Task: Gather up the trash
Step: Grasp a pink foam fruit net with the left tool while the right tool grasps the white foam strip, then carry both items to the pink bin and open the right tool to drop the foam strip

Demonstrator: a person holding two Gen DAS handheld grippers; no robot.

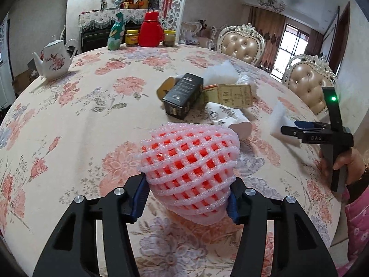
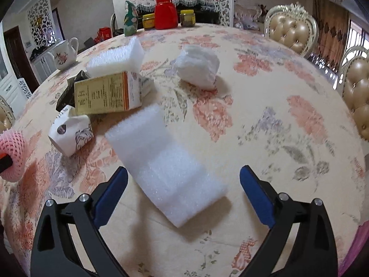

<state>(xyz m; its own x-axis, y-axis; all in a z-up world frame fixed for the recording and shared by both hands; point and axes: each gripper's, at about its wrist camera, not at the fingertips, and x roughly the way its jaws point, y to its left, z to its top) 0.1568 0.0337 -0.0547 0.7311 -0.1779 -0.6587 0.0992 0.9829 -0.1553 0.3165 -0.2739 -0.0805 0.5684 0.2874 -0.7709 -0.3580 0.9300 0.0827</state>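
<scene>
Pink foam net (image 1: 191, 161) clamped in left gripper (image 1: 188, 198) jaws; right gripper (image 2: 183, 184) jaws wide, unclosed around white foam sheet (image 2: 166, 168); crumpled white wad (image 2: 197, 67) clear only in right view.

Looks like someone's dining room at home: floral tablecloth (image 2: 265, 106), tufted ornate chairs (image 1: 239, 46), teapot (image 1: 54, 61), probably a covered piano (image 1: 101, 26) behind.

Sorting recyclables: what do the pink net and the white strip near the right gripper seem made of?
Pink net: likely soft foam mesh, matte, puffy woven strands, squeezed by the left gripper. White strip: probably foam sheet, faintly translucent, bubbly grain.
</scene>
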